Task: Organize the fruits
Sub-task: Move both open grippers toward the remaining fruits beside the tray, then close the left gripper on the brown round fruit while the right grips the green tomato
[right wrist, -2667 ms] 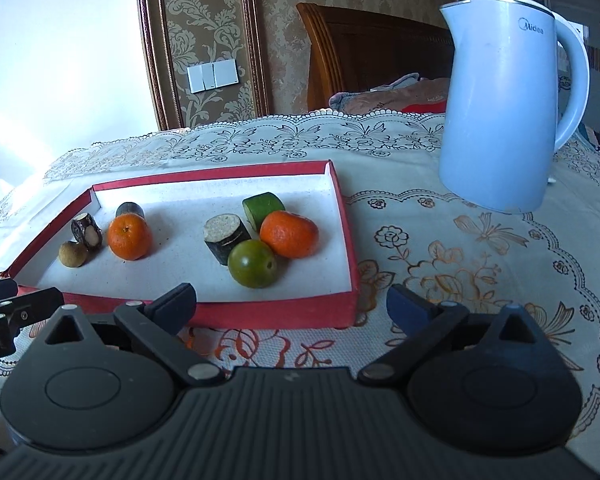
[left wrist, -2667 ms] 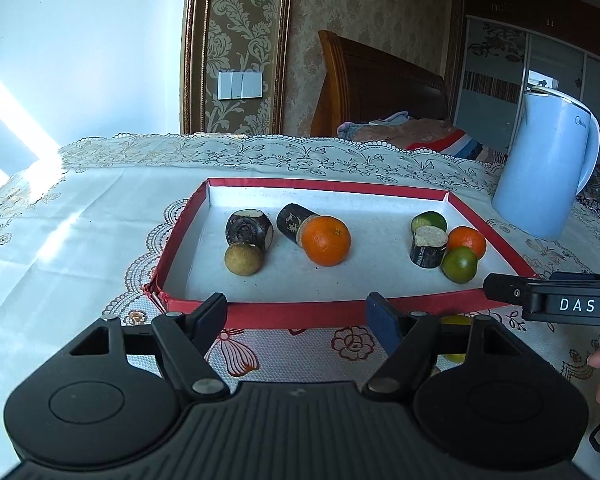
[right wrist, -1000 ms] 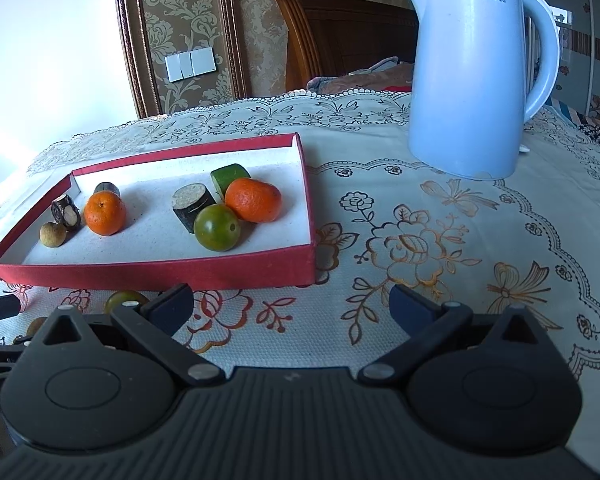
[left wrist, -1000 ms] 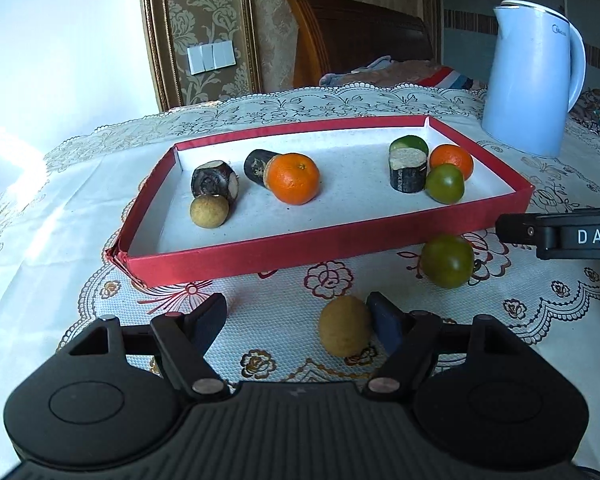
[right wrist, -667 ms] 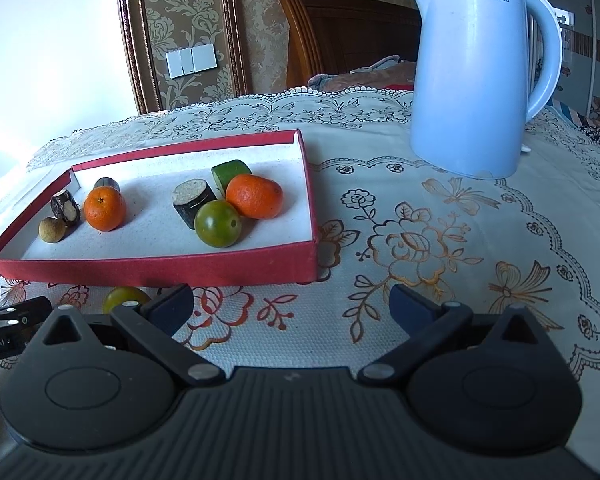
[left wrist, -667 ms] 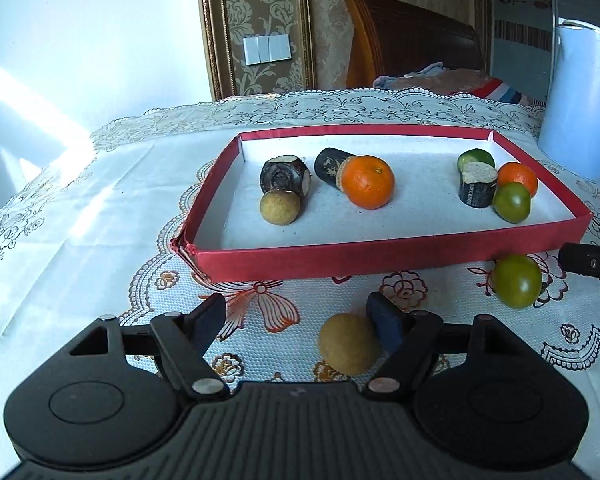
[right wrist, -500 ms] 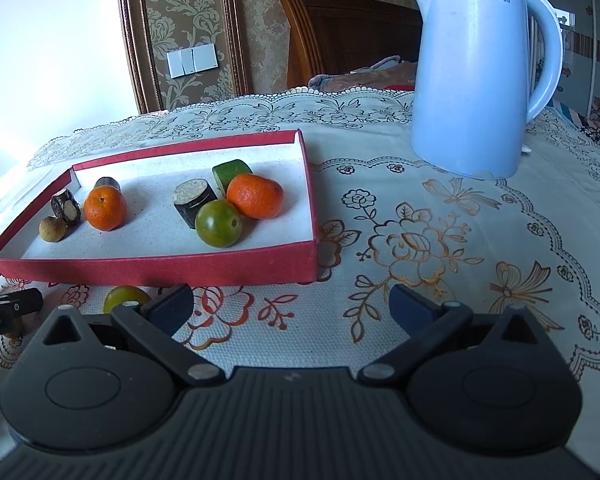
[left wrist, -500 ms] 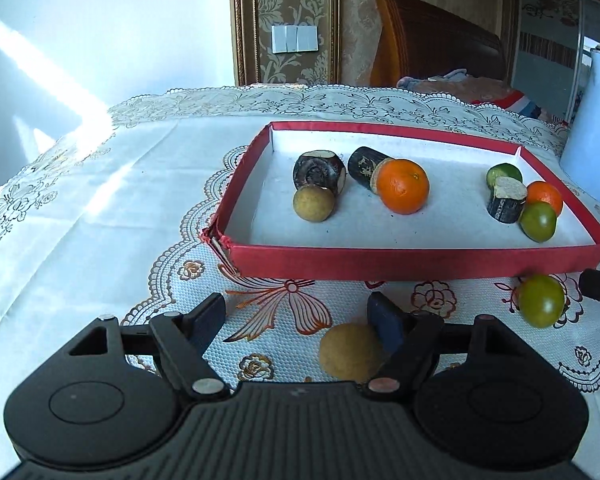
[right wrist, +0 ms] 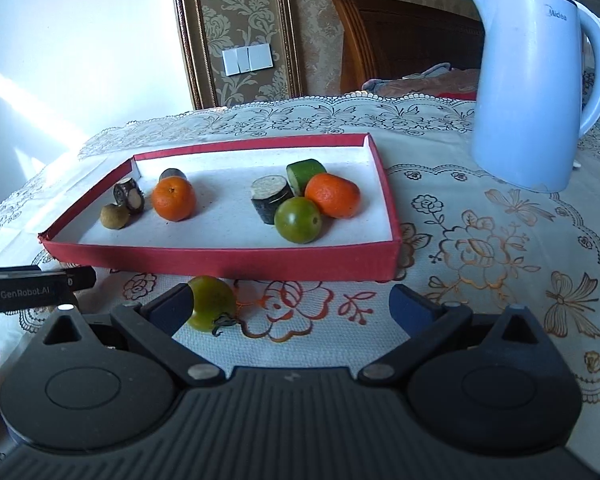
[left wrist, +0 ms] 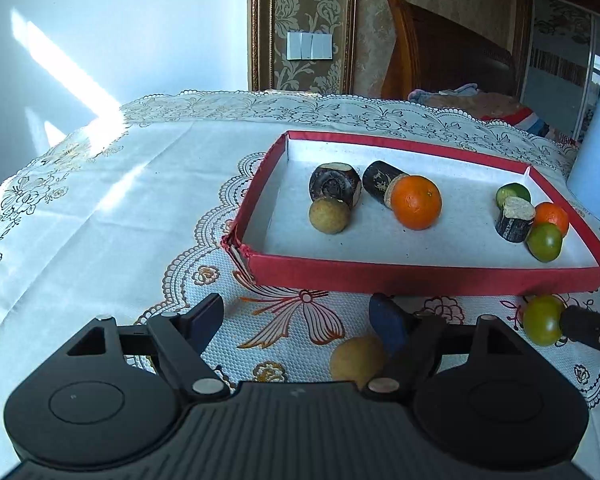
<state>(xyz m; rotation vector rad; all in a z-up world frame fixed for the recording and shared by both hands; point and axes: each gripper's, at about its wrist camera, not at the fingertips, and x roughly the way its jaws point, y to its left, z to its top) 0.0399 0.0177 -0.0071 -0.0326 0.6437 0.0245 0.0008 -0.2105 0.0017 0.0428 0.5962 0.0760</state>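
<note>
A red tray (left wrist: 420, 276) with a white floor holds two oranges, a green tomato, a tan round fruit and several dark cut chunks. On the cloth in front of it lie a loose tan fruit (left wrist: 356, 358) and a loose green tomato (right wrist: 212, 302). My left gripper (left wrist: 296, 316) is open, with the tan fruit between its jaws, close against the right finger. My right gripper (right wrist: 292, 306) is open too, and the green tomato sits just inside its left finger. In the left wrist view that tomato (left wrist: 542, 320) lies beside a dark finger (left wrist: 584, 328) of the right gripper.
A tall pale blue kettle (right wrist: 532, 92) stands on the lace tablecloth to the right of the tray (right wrist: 220, 262). The left gripper's body (right wrist: 32, 288) shows at the left edge of the right wrist view. A wooden headboard and patterned wall lie behind the table.
The left view has swung, so the tray now sits further right in it. The right gripper has shifted left, bringing the green tomato inside its left finger. Neither fruit has moved.
</note>
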